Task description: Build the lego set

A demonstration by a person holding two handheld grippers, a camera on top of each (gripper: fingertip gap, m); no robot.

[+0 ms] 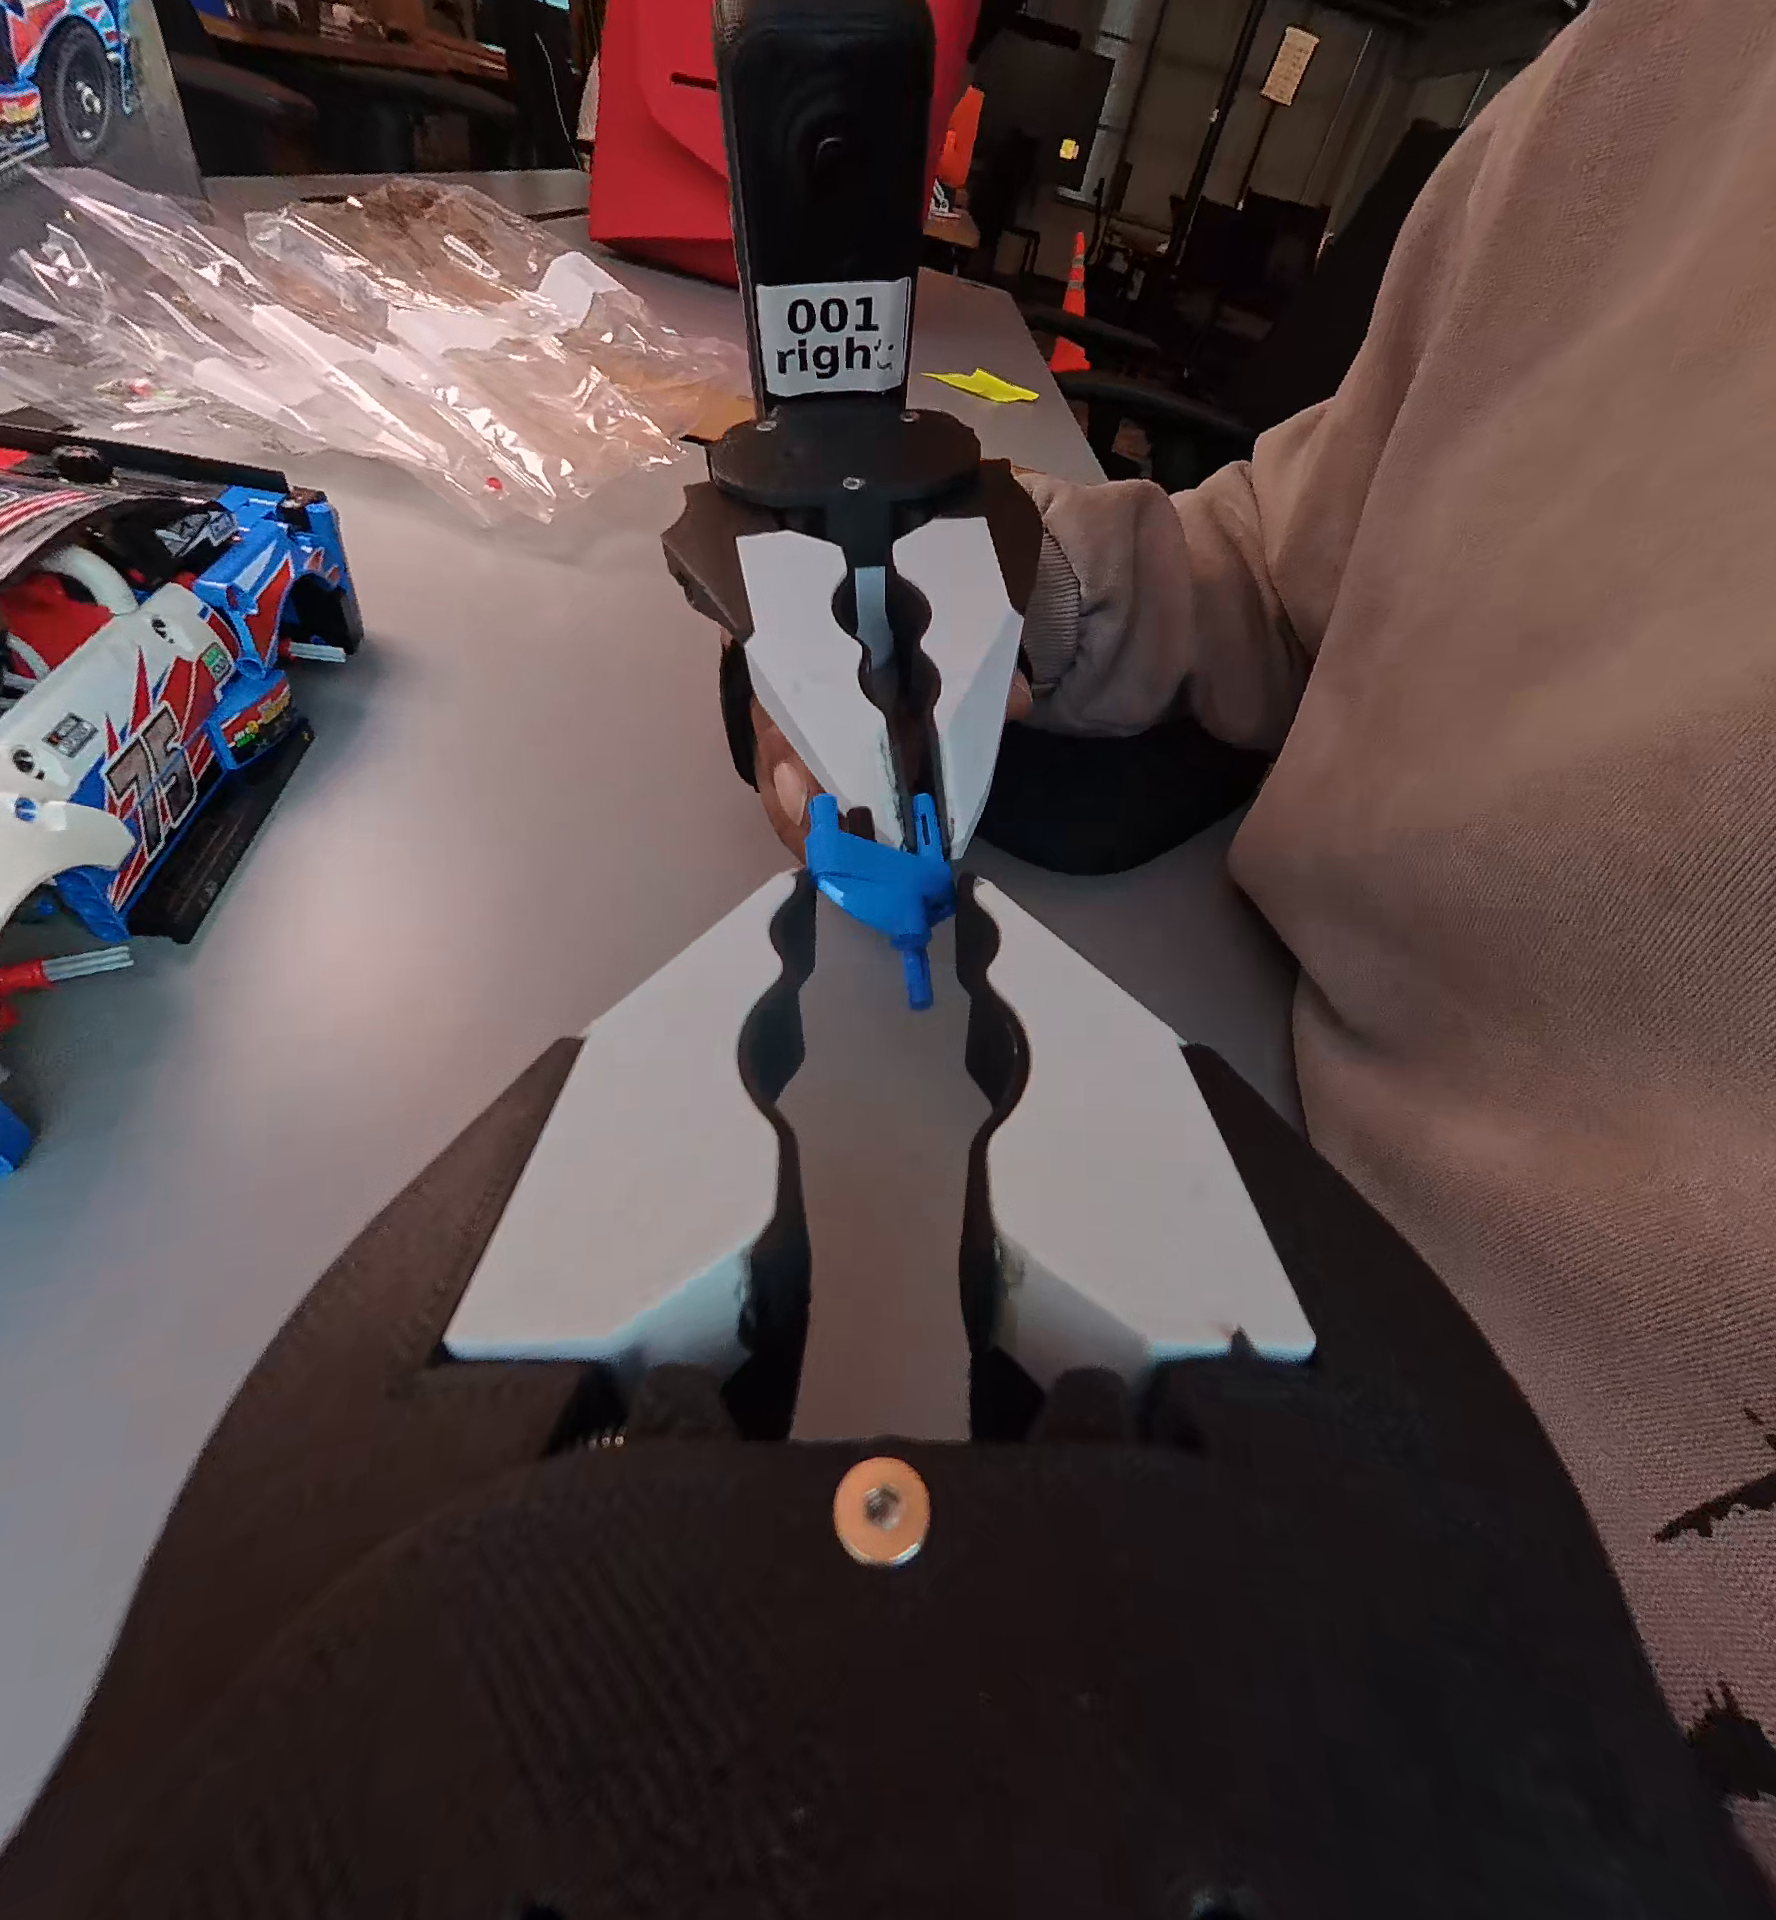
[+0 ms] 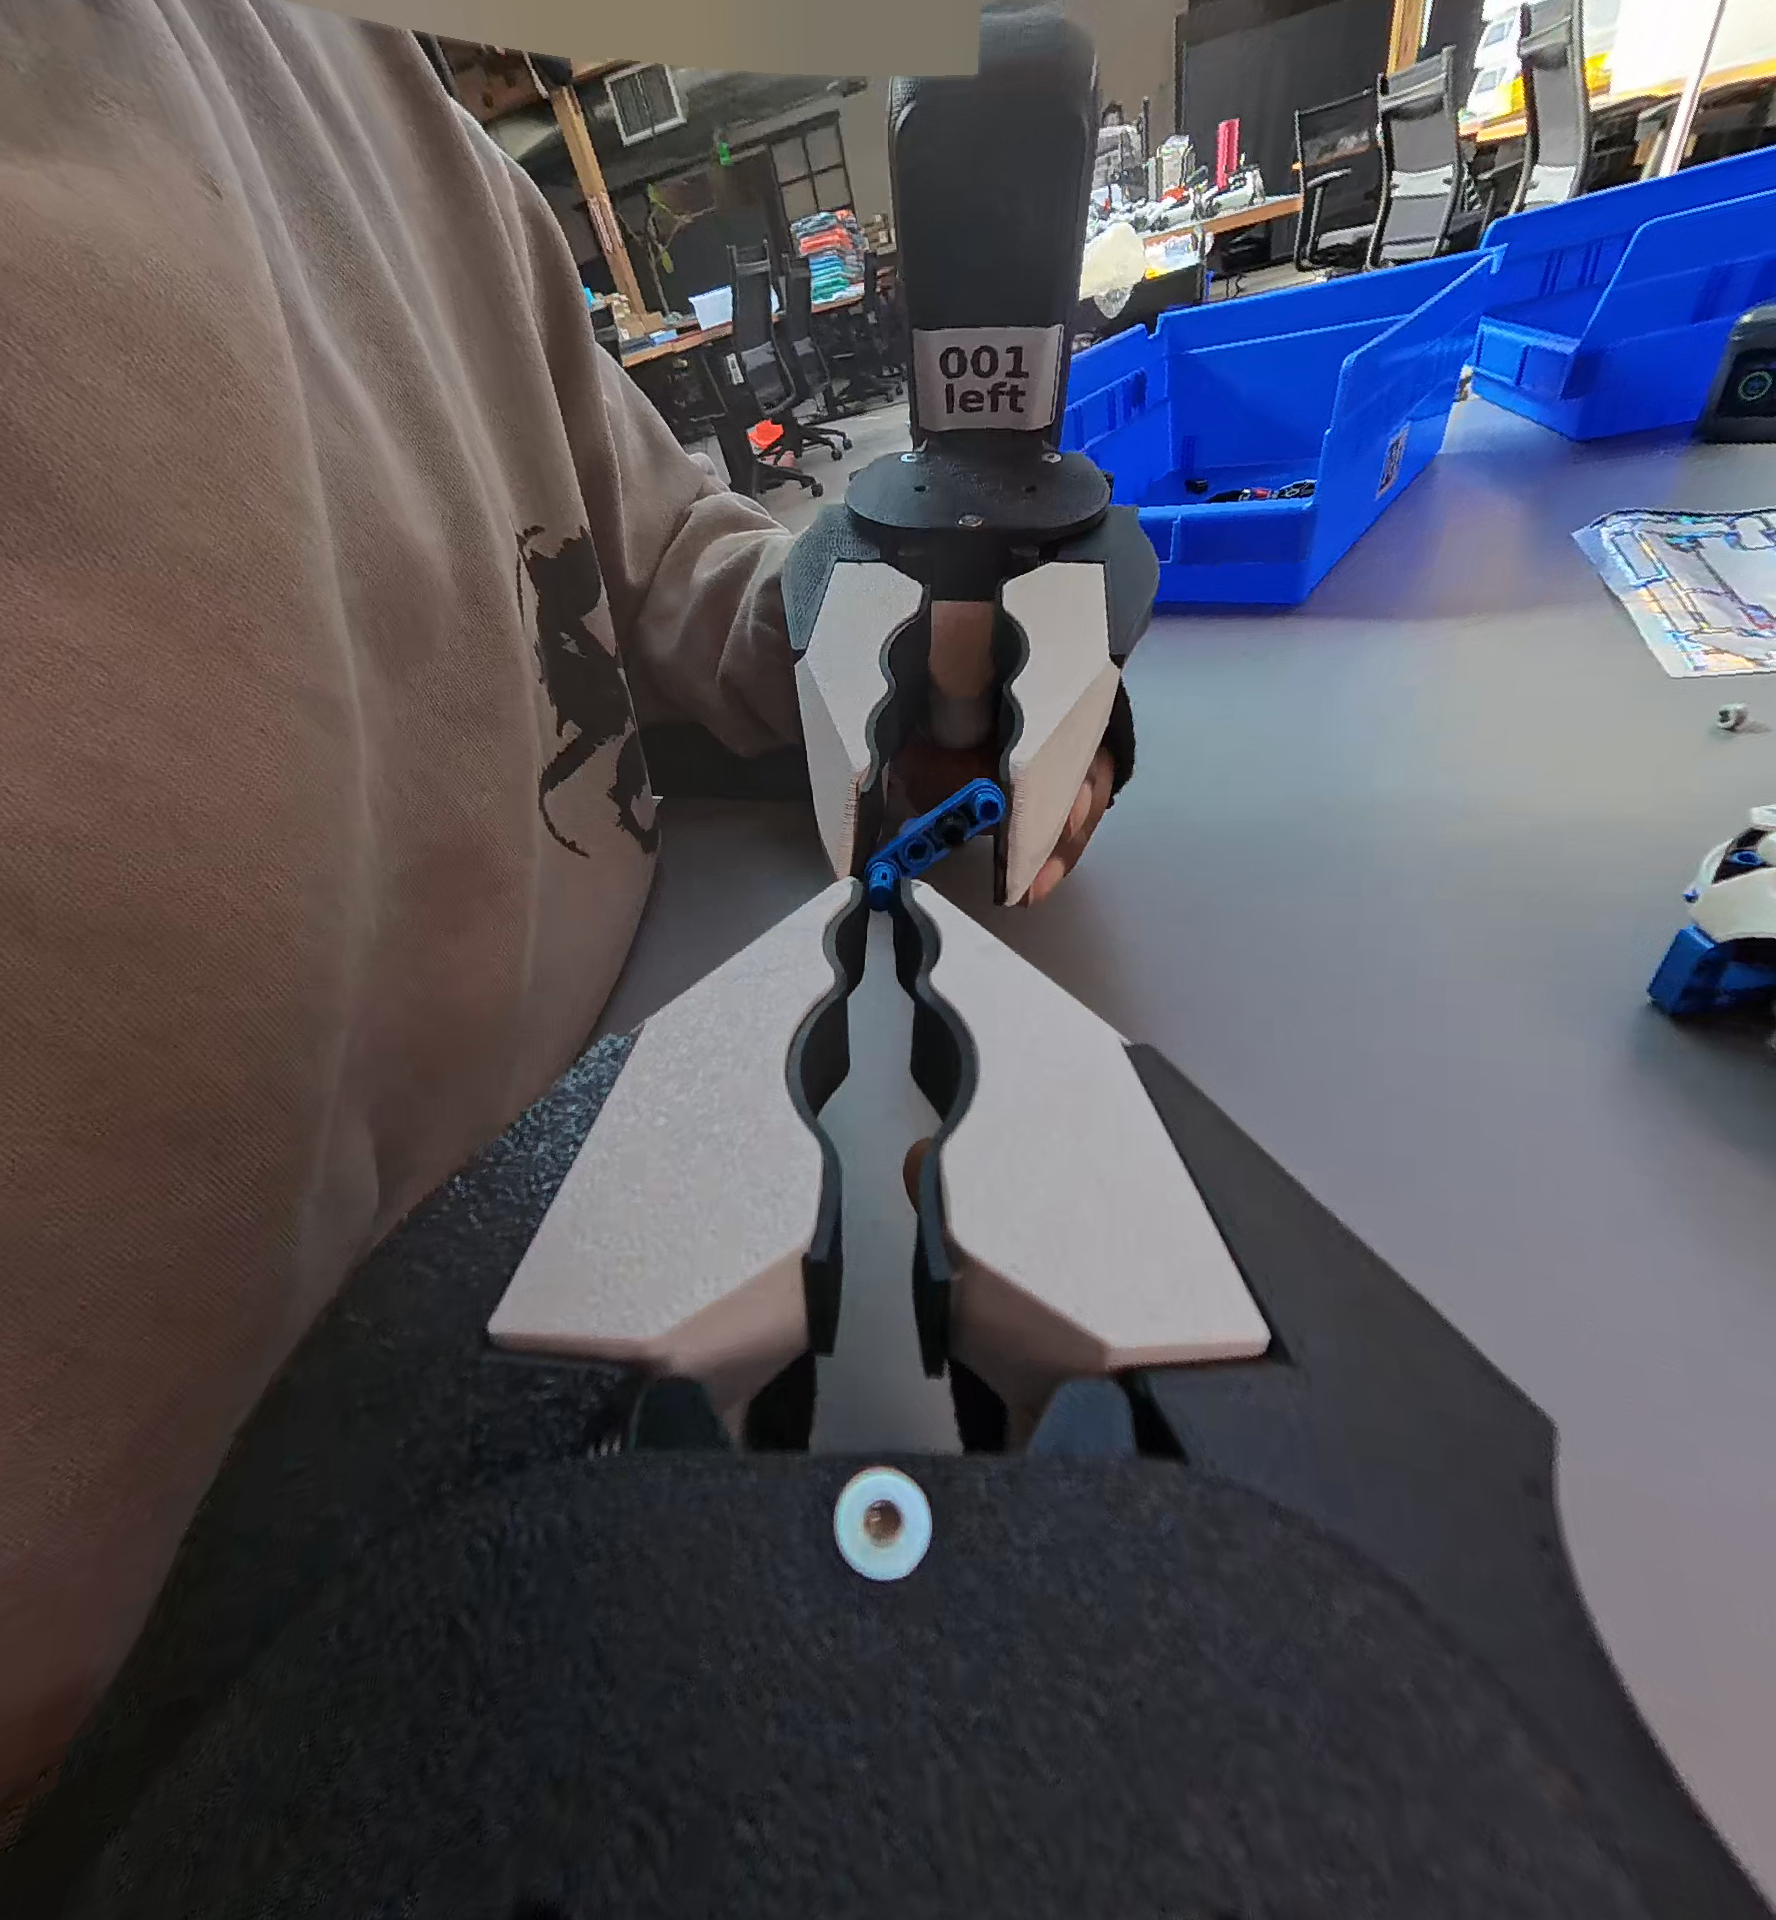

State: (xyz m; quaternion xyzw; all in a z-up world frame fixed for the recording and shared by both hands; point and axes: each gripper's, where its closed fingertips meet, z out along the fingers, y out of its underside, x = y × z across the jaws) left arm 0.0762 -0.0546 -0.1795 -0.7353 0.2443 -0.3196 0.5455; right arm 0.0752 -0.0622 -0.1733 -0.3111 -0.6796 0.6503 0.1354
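Two hand-held grippers meet nose to nose above the grey table (image 1: 510,831), and between them we see the small blue lego assembly (image 1: 879,883), held in the air close in front of the person's beige sweatshirt (image 1: 1590,727). The right gripper (image 2: 882,891) has its white fingers drawn nearly together, pinching the end of the blue piece at their tips. The left gripper (image 1: 879,888) stands spread, its fingers wide on either side of the piece; whether its tips touch the blue part we cannot tell. In the left wrist view the opposing gripper and a hand behind it block much of the far table. To the left of that view lies the partly built blue, white and red lego race car (image 1: 125,707), well apart from the grippers, with crumpled clear plastic bags (image 1: 344,332) beyond it and a red bag-like object (image 1: 655,156) farther back. In the right wrist view we find open blue plastic bins (image 2: 1331,416) behind the left gripper, a printed instruction sheet (image 2: 1725,592) flat on the table to the right, a tiny loose grey piece (image 2: 1734,717) near it, and the car's white and blue nose (image 2: 1767,935) at the right edge.
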